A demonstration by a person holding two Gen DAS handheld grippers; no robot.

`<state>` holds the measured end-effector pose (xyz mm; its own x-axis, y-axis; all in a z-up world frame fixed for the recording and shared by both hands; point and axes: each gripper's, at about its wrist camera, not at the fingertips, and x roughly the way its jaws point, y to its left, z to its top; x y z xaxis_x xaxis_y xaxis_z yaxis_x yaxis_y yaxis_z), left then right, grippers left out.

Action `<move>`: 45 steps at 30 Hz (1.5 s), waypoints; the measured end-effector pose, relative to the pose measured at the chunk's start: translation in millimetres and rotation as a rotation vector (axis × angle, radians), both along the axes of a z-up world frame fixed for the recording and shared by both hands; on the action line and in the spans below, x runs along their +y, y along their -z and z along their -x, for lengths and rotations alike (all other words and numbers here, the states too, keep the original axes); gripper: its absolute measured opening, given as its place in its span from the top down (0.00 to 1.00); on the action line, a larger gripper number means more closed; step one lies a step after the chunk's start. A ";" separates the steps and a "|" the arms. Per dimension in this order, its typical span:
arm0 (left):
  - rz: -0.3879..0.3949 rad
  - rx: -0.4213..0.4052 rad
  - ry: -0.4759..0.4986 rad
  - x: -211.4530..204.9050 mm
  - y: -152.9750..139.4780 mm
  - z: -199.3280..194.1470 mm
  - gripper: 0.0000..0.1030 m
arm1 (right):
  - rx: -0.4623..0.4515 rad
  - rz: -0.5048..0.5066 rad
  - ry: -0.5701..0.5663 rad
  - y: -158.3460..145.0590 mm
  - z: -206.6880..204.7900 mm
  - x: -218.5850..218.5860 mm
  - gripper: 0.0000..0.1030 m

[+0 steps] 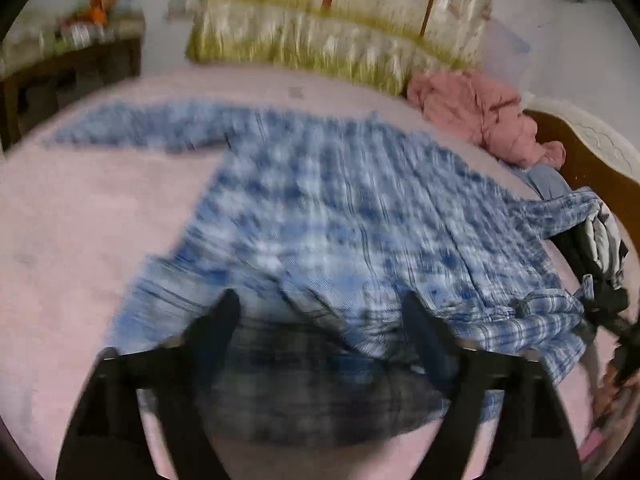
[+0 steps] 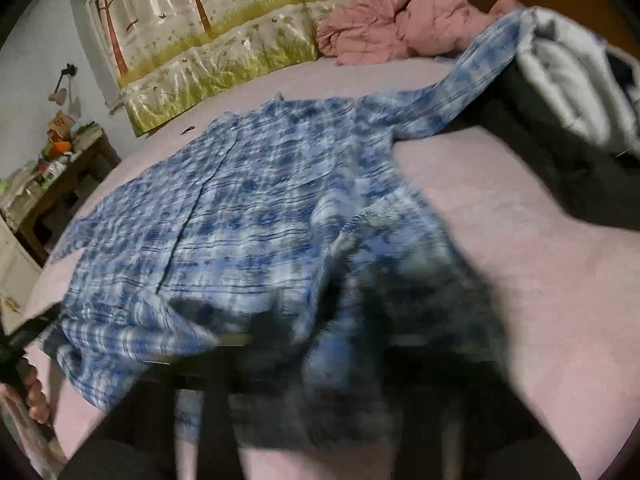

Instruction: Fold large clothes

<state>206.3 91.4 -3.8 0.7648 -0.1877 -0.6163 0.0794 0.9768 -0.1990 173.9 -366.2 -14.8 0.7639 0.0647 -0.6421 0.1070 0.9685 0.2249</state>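
A blue and white plaid shirt [image 1: 340, 200] lies spread flat on the pink bed sheet [image 1: 80, 240], with one sleeve stretched toward the far left. My left gripper [image 1: 322, 308] stands open over the near hem, and loose cloth hangs between and below its fingers [image 1: 228, 308]. In the right wrist view the shirt [image 2: 240, 208] shows its button placket, and its other sleeve trails up onto a dark pile. My right gripper [image 2: 360, 328] is blurred and partly draped by the hem. Its jaws look wide apart. The left gripper [image 2: 24, 336], held by a hand, shows at the left edge.
A crumpled pink quilt [image 2: 384, 16] lies at the head of the bed, beside a wooden headboard [image 1: 580, 152]. Dark and grey clothes [image 2: 560, 80] are piled on the right. A padded wall cushion with a tree print [image 2: 200, 40] backs the bed. A cluttered bedside table [image 2: 60, 168] stands on the left.
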 end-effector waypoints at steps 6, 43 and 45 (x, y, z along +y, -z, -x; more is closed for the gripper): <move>-0.102 -0.167 -0.126 33.0 -26.7 42.2 0.00 | -0.091 0.110 -0.003 -29.5 36.7 -11.9 0.17; -0.259 -0.067 -0.078 34.7 2.4 23.8 0.00 | -0.084 0.121 0.054 -12.4 41.9 -29.5 0.17; -0.229 -0.035 -0.099 40.4 13.2 19.5 0.00 | -0.058 0.089 0.045 -5.3 39.9 -31.5 0.20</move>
